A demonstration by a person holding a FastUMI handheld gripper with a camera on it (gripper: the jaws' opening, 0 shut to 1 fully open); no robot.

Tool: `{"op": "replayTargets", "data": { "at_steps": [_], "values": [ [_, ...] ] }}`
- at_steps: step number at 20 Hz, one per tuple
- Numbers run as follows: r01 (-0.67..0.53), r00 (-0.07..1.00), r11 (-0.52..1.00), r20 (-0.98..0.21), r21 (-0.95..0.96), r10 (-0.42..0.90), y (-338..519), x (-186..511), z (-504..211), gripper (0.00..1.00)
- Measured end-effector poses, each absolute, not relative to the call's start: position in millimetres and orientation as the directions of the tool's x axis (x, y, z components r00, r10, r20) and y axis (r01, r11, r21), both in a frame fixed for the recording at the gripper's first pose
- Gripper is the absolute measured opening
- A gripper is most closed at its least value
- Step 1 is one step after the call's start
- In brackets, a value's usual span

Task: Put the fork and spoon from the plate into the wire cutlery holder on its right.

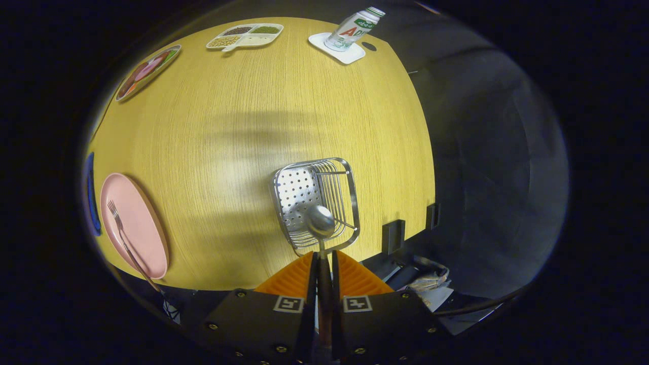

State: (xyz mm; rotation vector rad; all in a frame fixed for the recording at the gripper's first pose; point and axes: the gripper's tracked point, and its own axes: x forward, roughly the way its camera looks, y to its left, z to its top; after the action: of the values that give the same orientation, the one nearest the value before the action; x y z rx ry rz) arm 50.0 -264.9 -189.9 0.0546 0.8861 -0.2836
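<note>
A light wood-grain table (263, 116) fills the booth, dark beyond its far and right edges. Near the front edge stands the wire cutlery holder (317, 203), a steel basket with a perforated wall on one side and thin wire bars on the other. Well to its left lies the pink plate (139, 233), and the fork (121, 235) rests on it, tines pointing away, its handle running off the near rim.

The gripper (324, 261) is clamped on the handle of the spoon (320, 221), both fingers pressed close on the thin stem with almost no gap. The spoon's bowl sticks out just ahead of the fingertips and hangs over the holder's near end, above its open top; whether it touches the wires cannot be told.

By the look of it the task is about halfway: the spoon is off the plate and poised at the holder but not yet let go, and the fork is untouched.

Far across the table sit a bottle (355, 28) on a white coaster (338, 52), a divided snack tray (246, 36) and a patterned dish (148, 71).
</note>
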Motion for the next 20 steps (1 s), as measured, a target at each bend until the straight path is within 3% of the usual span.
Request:
{"op": "replayTargets", "data": {
  "at_steps": [1,2,3,4,6,7,20],
  "values": [
    [0.263,0.604,0.962,-0.766,-0.068,-0.22,-264.6,49.6,-186.5,0.32],
    [0.266,0.608,0.962,-0.761,-0.07,-0.224,-264.1,47.9,-184.5,0.42],
    [0.266,0.618,0.962,-0.754,-0.065,-0.222,-262.6,49.0,-181.7,0.59],
    [0.262,0.627,0.963,-0.749,-0.056,-0.214,-260.2,49.2,-179.3,0.64],
    [0.256,0.649,0.966,-0.734,-0.039,-0.202,-255.5,52.4,-178.4,0.93],
    [0.256,0.654,0.966,-0.729,-0.039,-0.202,-253.1,50.3,-174.4,0.97],
    [0.232,0.699,0.968,-0.677,-0.092,-0.231,-209.3,41.7,-141.7,0.97]
  ]
}}
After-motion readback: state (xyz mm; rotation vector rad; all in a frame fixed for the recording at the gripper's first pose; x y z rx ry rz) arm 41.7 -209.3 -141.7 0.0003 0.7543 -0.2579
